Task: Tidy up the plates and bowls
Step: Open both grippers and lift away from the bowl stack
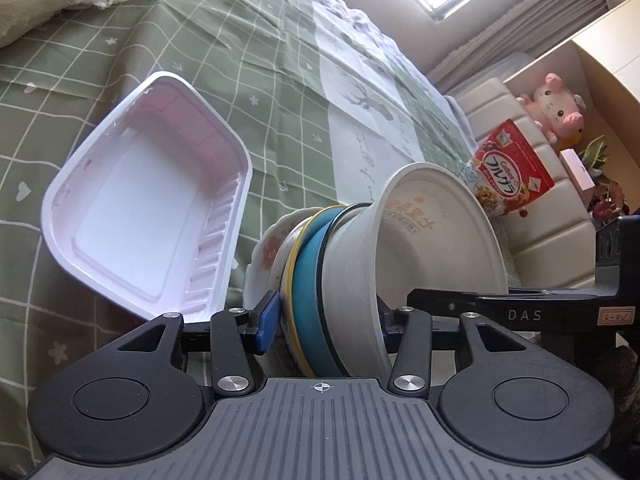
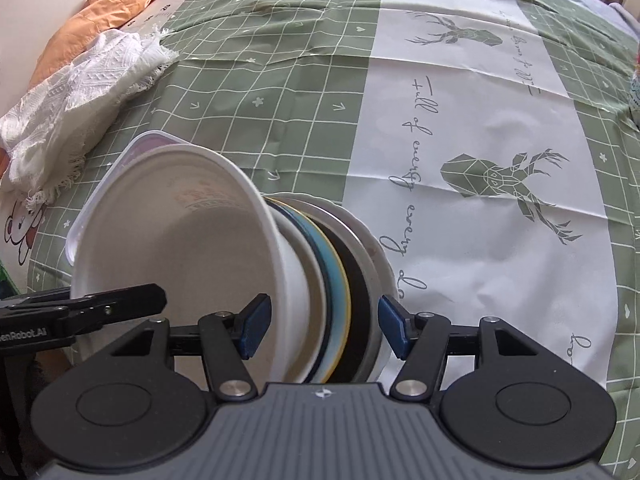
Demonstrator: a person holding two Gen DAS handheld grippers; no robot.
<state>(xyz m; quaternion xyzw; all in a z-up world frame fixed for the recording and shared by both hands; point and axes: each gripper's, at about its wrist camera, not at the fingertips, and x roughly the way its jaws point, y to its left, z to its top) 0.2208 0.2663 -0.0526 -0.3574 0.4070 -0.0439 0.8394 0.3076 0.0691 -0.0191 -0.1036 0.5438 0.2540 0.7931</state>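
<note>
A stack of dishes (image 1: 320, 264) lies sideways between both grippers: a floral plate (image 1: 266, 248), a blue plate with a yellow rim (image 1: 308, 256) and a white paper bowl (image 1: 436, 236) on top. My left gripper (image 1: 326, 318) is shut on the stack, one blue pad (image 1: 268, 316) against the floral plate and the other half hidden at the bowl's rim. My right gripper (image 2: 324, 328) is shut on the same stack (image 2: 336, 280). One of its pads (image 2: 254, 328) is inside the bowl (image 2: 180, 232), the other on the bottom plate. A white rectangular tray (image 1: 148, 200) lies on the green tablecloth beside it.
White lace cloth (image 2: 80, 96) and an orange cloth (image 2: 96, 12) lie at the table's far left. A red cereal bag (image 1: 508, 172), a pink pig plush (image 1: 560, 108) and a shelf stand beyond the table's edge. The deer-print tablecloth (image 2: 480, 160) spreads to the right.
</note>
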